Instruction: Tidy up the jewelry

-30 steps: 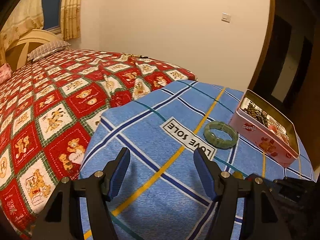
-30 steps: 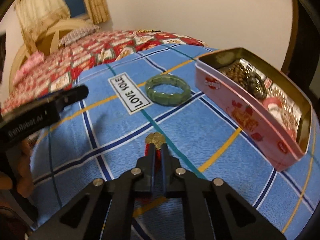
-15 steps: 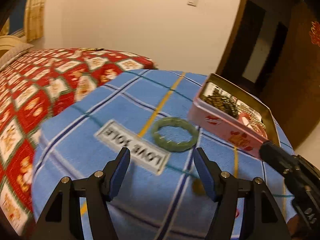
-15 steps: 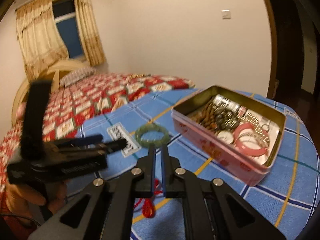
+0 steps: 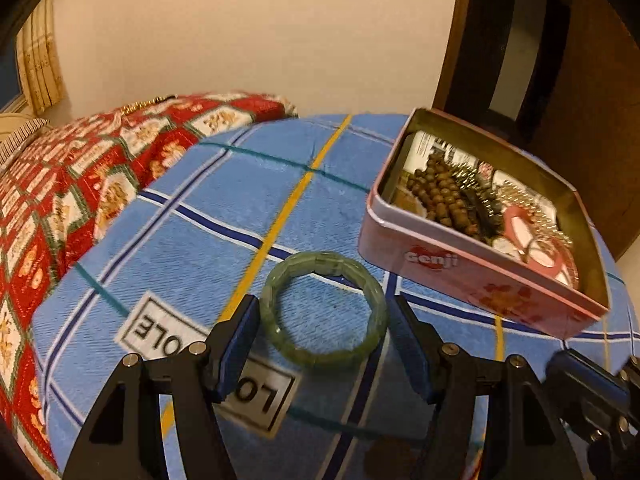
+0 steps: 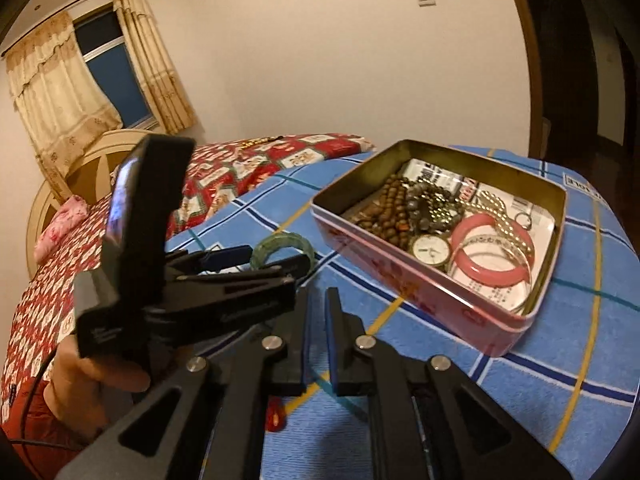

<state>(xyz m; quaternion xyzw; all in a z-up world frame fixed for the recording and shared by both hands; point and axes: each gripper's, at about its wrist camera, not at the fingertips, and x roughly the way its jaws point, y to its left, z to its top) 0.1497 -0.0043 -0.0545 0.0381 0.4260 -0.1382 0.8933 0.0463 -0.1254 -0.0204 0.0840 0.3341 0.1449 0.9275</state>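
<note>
A green jade bracelet [image 5: 324, 312] lies flat on the blue checked cloth [image 5: 240, 184]. My left gripper [image 5: 323, 340] is open, one finger on each side of the bracelet, low over the cloth. The bracelet also shows in the right wrist view [image 6: 282, 246], partly behind the left gripper [image 6: 256, 264]. My right gripper [image 6: 316, 312] is shut on a red cord charm, whose red tassel [image 6: 276, 418] hangs below the fingers. The pink open tin [image 5: 472, 268] sits right of the bracelet; in the right wrist view the tin [image 6: 408, 292] holds brown beads, a watch and a pink bangle [image 6: 490, 252].
A bed with a red bear-print quilt [image 5: 80, 184] lies left of the cloth. A dark wooden door frame [image 5: 520, 60] stands behind the tin. The right gripper's body [image 5: 600, 400] shows at the lower right of the left wrist view.
My left gripper moved forward and down until its fingers straddle the green bracelet. My right gripper stayed raised with the red charm and shifted toward the tin.
</note>
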